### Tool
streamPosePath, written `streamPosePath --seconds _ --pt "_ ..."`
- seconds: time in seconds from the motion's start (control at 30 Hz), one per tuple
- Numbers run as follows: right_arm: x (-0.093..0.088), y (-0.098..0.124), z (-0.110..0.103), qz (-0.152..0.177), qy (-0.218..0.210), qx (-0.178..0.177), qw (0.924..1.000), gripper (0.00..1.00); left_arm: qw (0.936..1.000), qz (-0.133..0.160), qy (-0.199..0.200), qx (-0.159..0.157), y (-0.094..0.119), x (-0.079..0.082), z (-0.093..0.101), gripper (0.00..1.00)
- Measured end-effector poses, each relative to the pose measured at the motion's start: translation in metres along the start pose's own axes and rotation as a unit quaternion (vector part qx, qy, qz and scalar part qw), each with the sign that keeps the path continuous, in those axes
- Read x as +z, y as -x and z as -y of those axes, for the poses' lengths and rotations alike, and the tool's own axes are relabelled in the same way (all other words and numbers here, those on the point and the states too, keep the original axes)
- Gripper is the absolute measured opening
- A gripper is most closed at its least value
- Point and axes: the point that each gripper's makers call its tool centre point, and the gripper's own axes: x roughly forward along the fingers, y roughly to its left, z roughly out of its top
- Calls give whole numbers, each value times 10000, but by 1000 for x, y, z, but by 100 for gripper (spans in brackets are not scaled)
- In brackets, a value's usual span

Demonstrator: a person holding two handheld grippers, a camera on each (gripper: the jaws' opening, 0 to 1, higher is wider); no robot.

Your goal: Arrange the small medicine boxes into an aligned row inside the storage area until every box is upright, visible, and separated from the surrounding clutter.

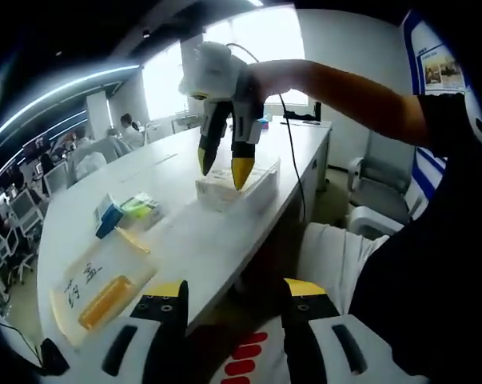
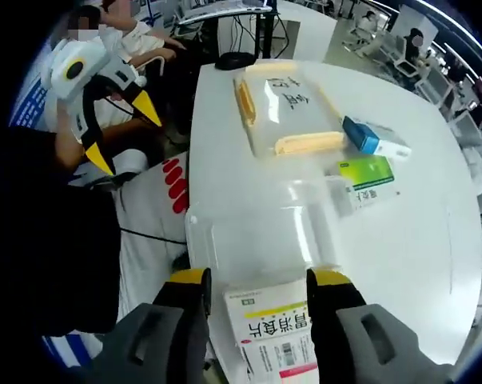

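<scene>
Long white table [image 2: 432, 264] in an open office, seen from two gripper cameras.

In the right gripper view: right gripper [image 2: 258, 280] low in the picture, yellow-tipped jaws spread on either side of a white medicine box [image 2: 271, 336] with a yellow-green stripe and printed characters. Box lying between the jaws, label up; cannot tell whether the pads press its sides. Just past the jaw tips, a clear plastic storage bin [image 2: 264, 228] near the table's edge. Beyond it, a clear lid [image 2: 284, 112] with yellow clips and handwritten characters, flat on the table. Beside the lid, a blue-and-white box [image 2: 372, 138] and a green-and-white box [image 2: 367, 178], both lying flat, near each other (not in the bin). Left gripper [image 2: 122, 134] up at the left, off the table edge, jaws apart, nothing between them.

In the left gripper view: left gripper [image 1: 234, 292] at the bottom, jaws apart and empty, over the table's edge and a person's lap. Right gripper [image 1: 223, 164] held in a hand, tips pointing down at the bin [image 1: 260, 186]. Lid [image 1: 105, 284] near the lower left, the small boxes [image 1: 129, 212] between lid and bin.
</scene>
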Motion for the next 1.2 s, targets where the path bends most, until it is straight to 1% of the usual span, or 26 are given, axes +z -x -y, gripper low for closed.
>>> streamPosePath --seconds 0.07,0.13,0.23,0.3,0.4,0.47,0.5,0.53,0.6,0.63,0.67,0.7,0.73,0.77,0.8,0.83,0.87,0.97,1.0,1.1,1.13,1.2 --pt "0 3 2 38 -46 -24 10000 50 10000 -16 11 35 0 0 -3 46" --pt "-4 5 -2 42 -37 -20 10000 51 10000 -27 15 62 1 0 -4 46" --pt "-8 8 3 44 -30 -161 9999 54 10000 48 47 57 1 3 -4 46" --pt "-8 11 2 132 -58 -159 9998 55 10000 55 59 44 0 4 -3 46" --pt "-14 12 1 242 -137 -184 9994 54 10000 9 49 15 -2 2 -1 46" --pt "-19 11 5 269 -227 -216 9991 54 10000 -17 45 2 -3 1 -1 46" --pt "-20 10 8 320 -341 -269 9985 54 10000 -25 43 1 -3 1 -1 46" --pt "-22 9 11 346 -454 -248 9981 53 10000 -35 37 2 -4 1 -1 46" --pt "-25 9 15 375 -505 -263 9977 53 10000 -43 22 -11 -5 2 0 46" --pt "-27 11 22 401 -519 -284 9974 53 10000 -32 14 -19 -5 3 1 46" --pt "-27 13 25 474 -501 -333 9971 53 10000 -18 12 -28 -6 4 2 46" --pt "-28 15 23 533 -505 -363 9966 53 10000 -15 9 -39 -6 4 3 46" --pt "-26 18 23 673 -427 -451 9958 53 10000 -29 3 -48 -6 4 4 46" --pt "-26 19 23 719 -416 -478 9954 54 10000 -41 1 -47 -7 4 4 46" --pt "-26 23 26 826 -428 -570 9940 56 10000 -62 -2 -45 -7 3 3 46" --pt "-24 25 29 996 -584 -674 9910 57 10000 -73 -2 -45 -7 4 3 46" --pt "-23 27 30 1081 -606 -671 9900 58 10000 -76 -5 -48 -8 4 3 46" --pt "-18 34 10 1371 -487 -674 9871 59 9999 44 7 -133 -7 12 7 46" --pt "-17 37 7 1462 -442 -712 9857 60 9999 53 8 -141 -7 12 7 46" --pt "-15 44 6 1731 -465 -703 9813 63 9998 64 30 -162 -9 12 7 46" --pt "-14 47 5 1915 -531 -680 9777 65 9999 34 39 -148 -10 10 5 46" --pt "-17 49 6 2048 -594 -700 9745 71 9999 25 63 -140 -10 9 5 46"
